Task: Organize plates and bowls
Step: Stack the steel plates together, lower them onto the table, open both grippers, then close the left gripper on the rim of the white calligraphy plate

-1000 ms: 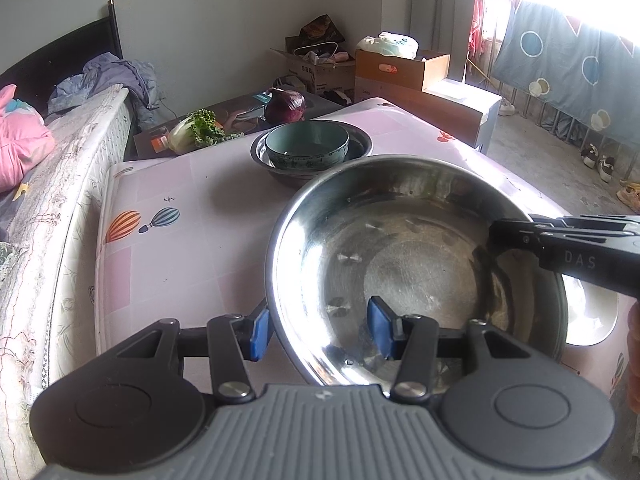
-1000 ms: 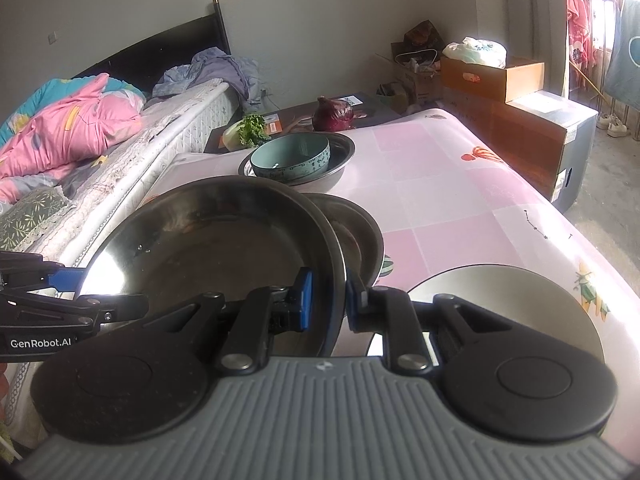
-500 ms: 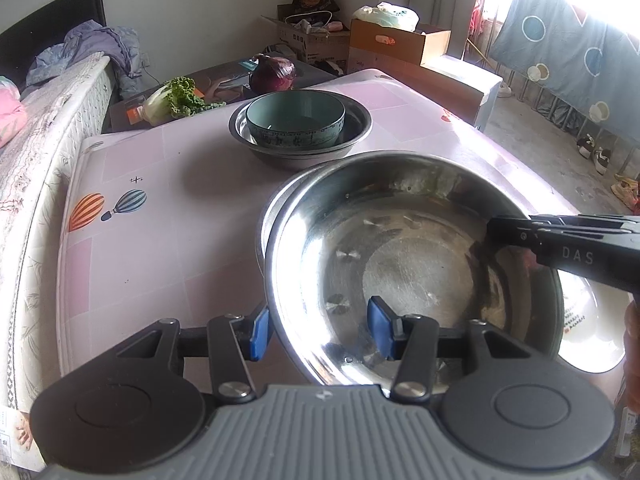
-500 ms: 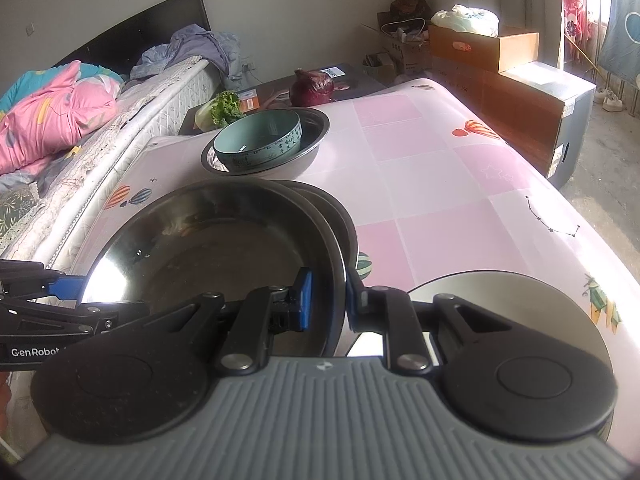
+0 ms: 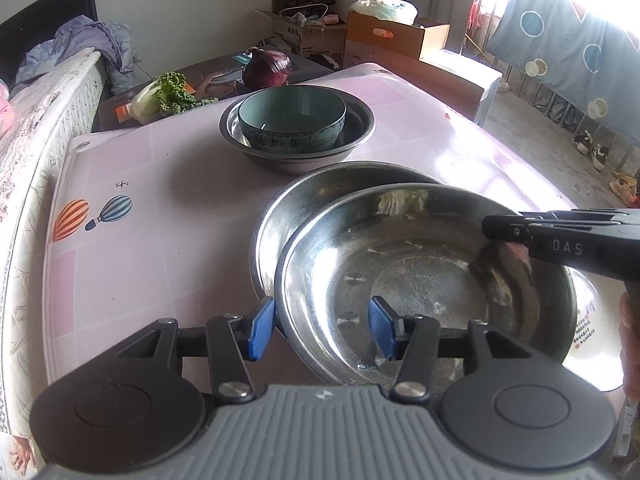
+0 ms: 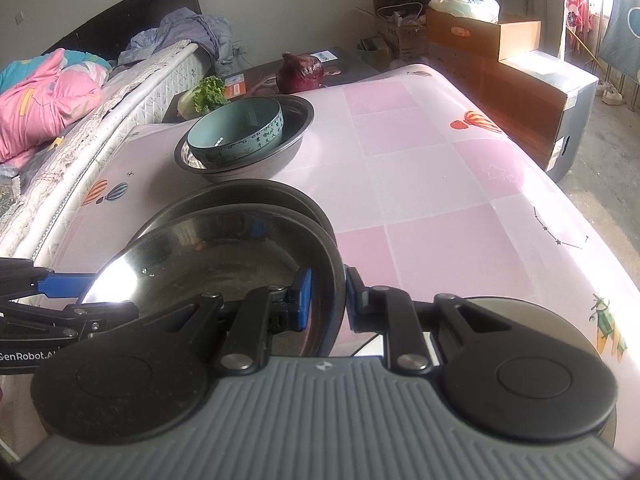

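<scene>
A large steel bowl (image 5: 420,280) hangs over a second steel bowl (image 5: 320,196) on the pink table. My left gripper (image 5: 322,326) straddles its near rim with the blue pads apart from the metal. My right gripper (image 6: 325,300) is shut on the same bowl's (image 6: 224,252) opposite rim; it also shows in the left wrist view (image 5: 560,236). Farther back, a teal ceramic bowl (image 5: 292,118) sits inside a steel basin (image 5: 360,120). A flat steel plate (image 6: 500,316) lies under my right gripper.
The table (image 6: 420,184) stands beside a bed (image 6: 60,92) on the left. A purple cabbage (image 5: 267,67) and leafy greens (image 5: 164,94) lie on a low dark table behind. Cardboard boxes (image 6: 484,34) stand at the back right.
Both grippers and the held bowl have moved down and forward over the second steel bowl, which now shows more behind it. The left jaws have opened wider around the rim.
</scene>
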